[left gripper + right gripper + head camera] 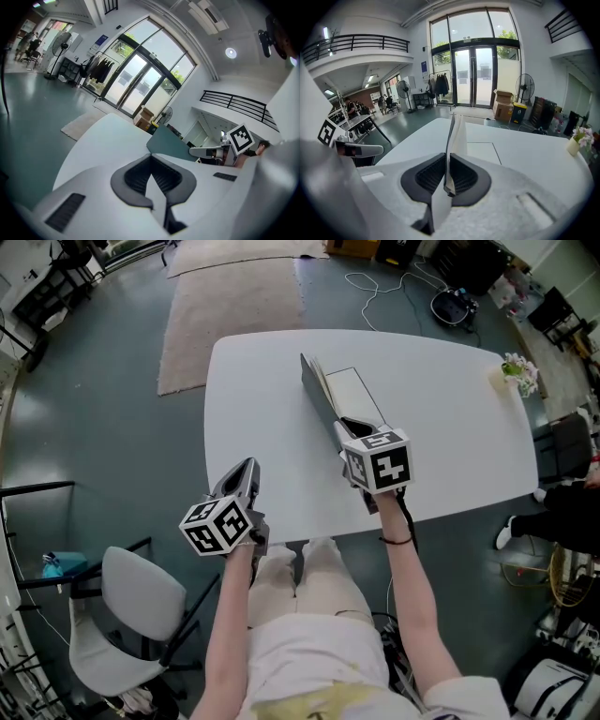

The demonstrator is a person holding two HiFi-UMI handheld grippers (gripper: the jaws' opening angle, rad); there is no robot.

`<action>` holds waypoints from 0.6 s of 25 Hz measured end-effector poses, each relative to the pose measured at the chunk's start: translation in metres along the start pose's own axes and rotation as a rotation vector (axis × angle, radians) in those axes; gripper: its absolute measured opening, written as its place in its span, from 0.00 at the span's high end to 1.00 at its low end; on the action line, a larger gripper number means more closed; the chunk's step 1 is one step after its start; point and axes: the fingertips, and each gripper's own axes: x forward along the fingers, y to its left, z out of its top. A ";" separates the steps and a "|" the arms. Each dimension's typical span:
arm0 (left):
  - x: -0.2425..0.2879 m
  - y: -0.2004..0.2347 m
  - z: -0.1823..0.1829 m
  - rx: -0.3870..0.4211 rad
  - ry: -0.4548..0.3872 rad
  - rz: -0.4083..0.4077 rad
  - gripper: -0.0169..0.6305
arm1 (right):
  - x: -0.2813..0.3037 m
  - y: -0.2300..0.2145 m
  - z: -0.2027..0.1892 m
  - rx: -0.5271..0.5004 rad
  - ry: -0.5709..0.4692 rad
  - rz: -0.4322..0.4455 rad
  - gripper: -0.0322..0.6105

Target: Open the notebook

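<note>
The notebook lies in the middle of the white table (450,427). Its dark green cover (317,392) stands lifted on edge, with a white page (358,393) flat beside it. My right gripper (352,427) is shut on the near edge of the cover; in the right gripper view the cover (451,136) and a few leaves run up from between the pads (432,173). My left gripper (246,471) hovers at the table's near edge, left of the notebook, shut with nothing in it. The left gripper view shows the green cover (171,143) ahead of it.
A small vase of flowers (517,371) stands at the table's far right edge. A white chair (131,615) sits at the lower left on the floor. A rug (234,306) and cables (394,287) lie beyond the table. Another person's legs (562,512) show at the right.
</note>
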 end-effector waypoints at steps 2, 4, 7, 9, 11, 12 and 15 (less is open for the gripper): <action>-0.004 0.003 -0.002 0.000 0.005 -0.003 0.97 | 0.002 0.007 -0.001 -0.015 0.004 -0.007 0.89; -0.006 0.005 -0.003 0.003 0.010 -0.008 0.97 | 0.005 0.015 -0.002 -0.036 0.009 -0.015 0.89; -0.011 0.008 -0.005 0.009 0.017 -0.016 0.97 | 0.010 0.029 -0.005 -0.063 0.014 -0.026 0.89; -0.014 0.010 -0.006 0.011 0.021 -0.020 0.97 | 0.014 0.037 -0.008 -0.080 0.024 -0.041 0.89; -0.015 0.011 -0.008 0.011 0.026 -0.022 0.97 | 0.017 0.042 -0.010 -0.097 0.037 -0.064 0.89; -0.015 0.011 -0.008 0.011 0.028 -0.023 0.97 | 0.018 0.043 -0.011 -0.106 0.039 -0.076 0.89; -0.017 0.014 -0.008 0.012 0.029 -0.021 0.97 | 0.022 0.051 -0.012 -0.129 0.044 -0.091 0.89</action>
